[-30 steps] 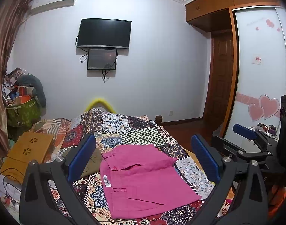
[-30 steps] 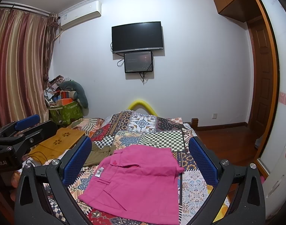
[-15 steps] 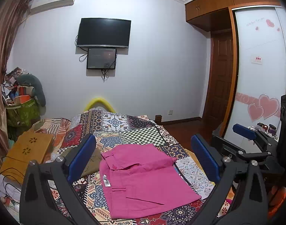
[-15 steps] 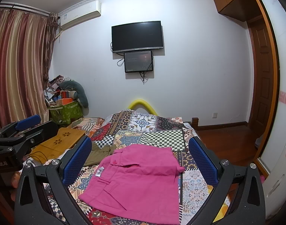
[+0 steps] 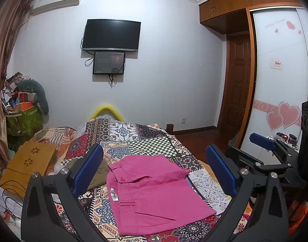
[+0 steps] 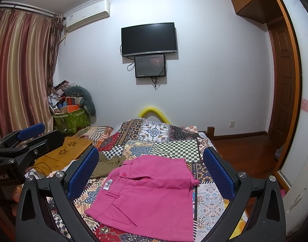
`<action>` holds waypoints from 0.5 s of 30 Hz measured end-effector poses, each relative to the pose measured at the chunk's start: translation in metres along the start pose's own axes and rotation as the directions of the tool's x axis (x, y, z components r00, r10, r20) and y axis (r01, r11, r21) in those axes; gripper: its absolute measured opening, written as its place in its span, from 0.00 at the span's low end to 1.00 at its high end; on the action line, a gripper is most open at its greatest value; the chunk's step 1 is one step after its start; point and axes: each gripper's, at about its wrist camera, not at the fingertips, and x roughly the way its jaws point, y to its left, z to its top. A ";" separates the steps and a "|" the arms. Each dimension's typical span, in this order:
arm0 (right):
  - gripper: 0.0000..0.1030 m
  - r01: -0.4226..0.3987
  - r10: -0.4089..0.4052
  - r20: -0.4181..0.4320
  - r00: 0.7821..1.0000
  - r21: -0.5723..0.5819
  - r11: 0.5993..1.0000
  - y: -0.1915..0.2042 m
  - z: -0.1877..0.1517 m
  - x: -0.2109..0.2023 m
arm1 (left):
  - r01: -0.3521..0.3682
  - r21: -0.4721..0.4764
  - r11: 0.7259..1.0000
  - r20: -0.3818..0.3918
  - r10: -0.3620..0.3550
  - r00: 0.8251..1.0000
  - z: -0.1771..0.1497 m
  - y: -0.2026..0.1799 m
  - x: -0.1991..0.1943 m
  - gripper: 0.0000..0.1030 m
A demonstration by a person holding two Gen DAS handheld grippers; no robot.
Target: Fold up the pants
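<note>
Pink pants (image 5: 154,193) (image 6: 147,193) lie folded into a flat rectangle on the patchwork bedspread (image 5: 145,141) (image 6: 174,141), with a white label showing at the left edge. My left gripper (image 5: 154,171) hovers above the near end of the bed, open, its blue pads wide apart with nothing between them. In the same way my right gripper (image 6: 151,173) is held open and empty above the pants. Each wrist view also catches the other gripper at its side: the right one (image 5: 262,141), the left one (image 6: 30,130).
Crumpled olive clothing (image 5: 99,171) (image 6: 107,164) lies left of the pants. A wooden lap desk (image 5: 28,161) (image 6: 63,151) sits at the bed's left side. A cluttered green bag (image 6: 71,119) stands by the curtain. A wardrobe (image 5: 281,80) and door are on the right.
Both views shift only slightly; the grippers stay open above the bed and the pants have not moved.
</note>
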 end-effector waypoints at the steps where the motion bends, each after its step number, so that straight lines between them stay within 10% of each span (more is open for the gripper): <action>1: 1.00 0.000 0.000 0.000 1.000 0.000 1.000 0.000 0.000 0.000 | 0.000 0.000 1.000 0.000 0.000 1.000 0.000 0.000 0.000 1.00; 15: 1.00 -0.002 0.002 -0.003 1.000 0.000 1.000 -0.001 0.001 0.002 | 0.001 0.000 1.000 -0.003 -0.001 1.000 -0.001 0.001 0.000 1.00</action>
